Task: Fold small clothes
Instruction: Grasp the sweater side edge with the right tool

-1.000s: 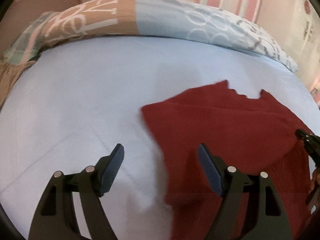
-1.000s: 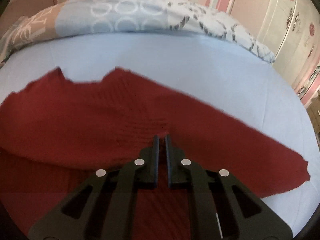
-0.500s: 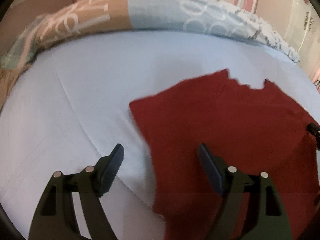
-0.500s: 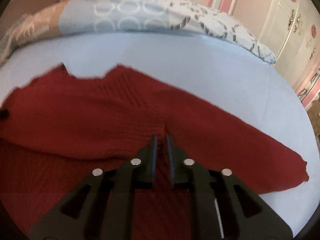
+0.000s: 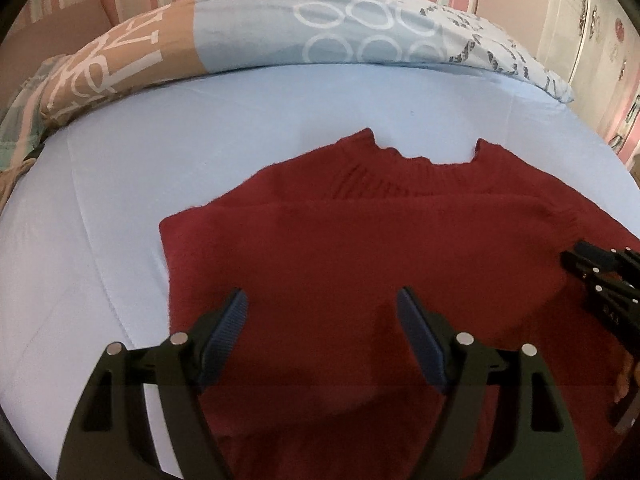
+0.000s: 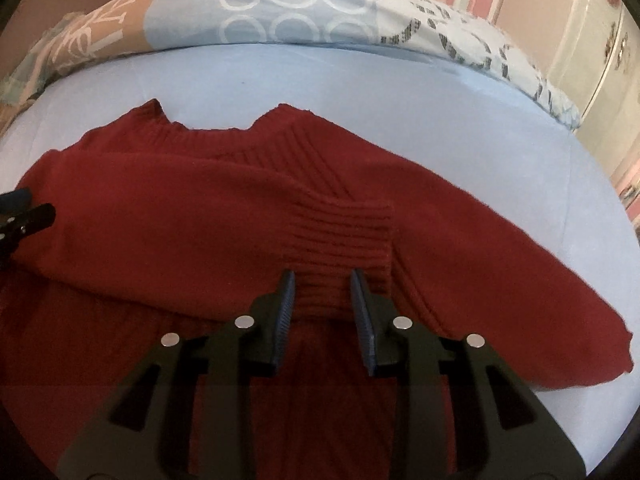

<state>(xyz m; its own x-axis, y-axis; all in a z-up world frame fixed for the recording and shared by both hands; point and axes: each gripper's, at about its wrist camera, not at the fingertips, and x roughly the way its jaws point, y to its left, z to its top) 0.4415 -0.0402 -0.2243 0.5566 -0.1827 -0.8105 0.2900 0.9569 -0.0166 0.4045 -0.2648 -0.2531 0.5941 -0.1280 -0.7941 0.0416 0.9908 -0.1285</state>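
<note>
A dark red knit sweater (image 5: 340,248) lies flat on the light blue bed sheet (image 5: 160,140), neckline away from me. One sleeve is folded across the chest, and its ribbed cuff (image 6: 344,232) rests in the middle of the sweater (image 6: 180,208). My right gripper (image 6: 322,276) straddles that cuff. Its jaws are opening, with the cuff lying loose between the pads. The other sleeve (image 6: 520,280) stretches out to the right. My left gripper (image 5: 320,294) hovers open over the sweater's left half, holding nothing. The right gripper (image 5: 580,260) shows at the left wrist view's right edge.
A rolled duvet (image 5: 320,28) in tan and pale blue with ring patterns runs along the far side of the bed. Behind it stands a pink striped wall. A cream wardrobe (image 5: 600,40) stands at the right. Bare sheet (image 6: 400,92) surrounds the sweater.
The right jaws went from shut on the cuff to apart, letting it go. The left gripper slid right, from over the sheet and sweater edge to over the sweater.
</note>
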